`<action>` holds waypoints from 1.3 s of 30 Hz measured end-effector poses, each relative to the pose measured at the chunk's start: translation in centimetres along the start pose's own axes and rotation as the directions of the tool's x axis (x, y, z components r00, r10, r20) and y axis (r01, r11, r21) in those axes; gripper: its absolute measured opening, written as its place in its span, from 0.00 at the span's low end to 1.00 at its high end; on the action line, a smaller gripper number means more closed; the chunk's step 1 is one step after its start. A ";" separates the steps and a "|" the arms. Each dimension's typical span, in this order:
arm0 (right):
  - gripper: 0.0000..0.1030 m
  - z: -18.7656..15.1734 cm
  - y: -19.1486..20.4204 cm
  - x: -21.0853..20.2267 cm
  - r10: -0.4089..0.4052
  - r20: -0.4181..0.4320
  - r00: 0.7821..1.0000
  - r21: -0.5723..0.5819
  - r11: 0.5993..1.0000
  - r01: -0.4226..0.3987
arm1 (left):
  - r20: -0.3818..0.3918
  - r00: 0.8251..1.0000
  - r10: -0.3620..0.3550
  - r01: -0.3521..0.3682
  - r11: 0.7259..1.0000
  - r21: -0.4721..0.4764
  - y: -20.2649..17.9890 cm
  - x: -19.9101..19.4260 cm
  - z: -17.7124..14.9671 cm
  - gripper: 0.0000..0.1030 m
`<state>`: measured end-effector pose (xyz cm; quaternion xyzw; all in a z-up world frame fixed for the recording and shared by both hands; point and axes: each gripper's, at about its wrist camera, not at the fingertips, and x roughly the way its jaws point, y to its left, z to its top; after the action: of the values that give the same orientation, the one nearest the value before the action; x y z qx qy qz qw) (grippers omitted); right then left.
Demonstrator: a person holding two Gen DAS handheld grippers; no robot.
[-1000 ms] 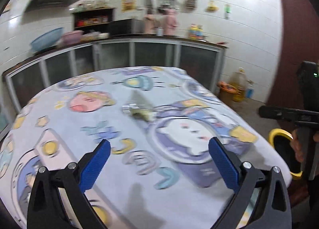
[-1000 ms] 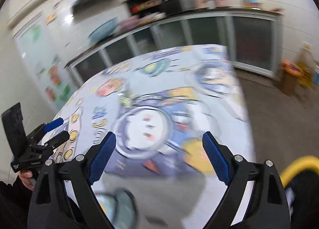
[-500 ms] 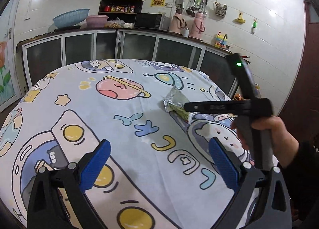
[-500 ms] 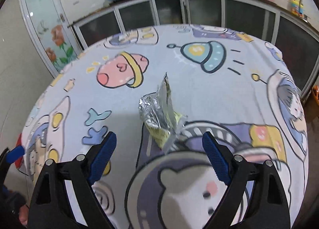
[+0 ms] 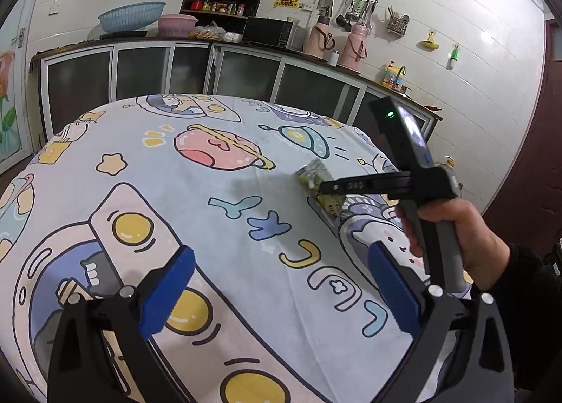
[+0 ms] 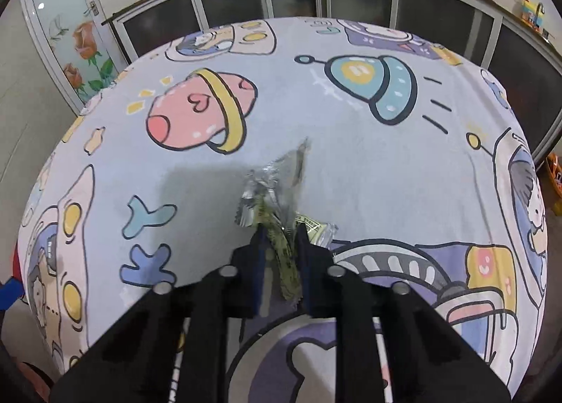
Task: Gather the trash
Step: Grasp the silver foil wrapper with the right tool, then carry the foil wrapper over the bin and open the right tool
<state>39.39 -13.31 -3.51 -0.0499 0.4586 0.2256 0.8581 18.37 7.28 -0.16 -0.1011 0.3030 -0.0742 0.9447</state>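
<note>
A crumpled silver and yellow-green snack wrapper (image 6: 274,178) lies mid-table on the cartoon-print tablecloth (image 6: 351,157). My right gripper (image 6: 279,231) points down at it, its jaws closing, and its blue pads press on the wrapper's near end. The left wrist view shows the same wrapper (image 5: 312,174) pinched at the tip of the right gripper (image 5: 325,188), which a hand (image 5: 453,227) holds. My left gripper (image 5: 281,287) hovers open over the near part of the tablecloth (image 5: 175,199), well short of the wrapper, with nothing between its fingers.
Behind the round table runs a dark counter with glass-front cabinets (image 5: 246,69), carrying basins, a microwave and two pink flasks (image 5: 318,38). An orange bin (image 6: 555,174) stands on the floor past the table's right edge. A dark red door (image 5: 541,157) is at right.
The right gripper swung in over the table, came down on the wrapper and went from wide open to shut on it. The left gripper shifted across the near side of the table and stayed open.
</note>
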 end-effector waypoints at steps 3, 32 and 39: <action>0.09 -0.3 0.0 -0.9 0.029 -0.008 1.000 0.008 1.000 -0.029 | -0.007 1.000 0.000 0.000 1.000 0.000 -0.2 0.0 -0.1 0.92; 0.09 -22.7 -18.0 -23.7 -0.141 0.193 0.971 0.461 0.887 0.037 | -0.154 0.978 -0.140 0.160 0.980 0.121 -12.9 -0.8 -3.2 0.92; 0.09 -31.2 -24.5 -28.7 -0.402 0.127 0.907 0.634 0.736 0.238 | -0.163 0.968 -0.190 0.214 0.966 0.146 -16.1 -1.0 -4.2 0.92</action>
<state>12.40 -54.13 -1.16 0.1773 0.3762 -0.0806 0.9058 13.82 -8.70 0.90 -0.0483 0.3532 -0.2020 0.9122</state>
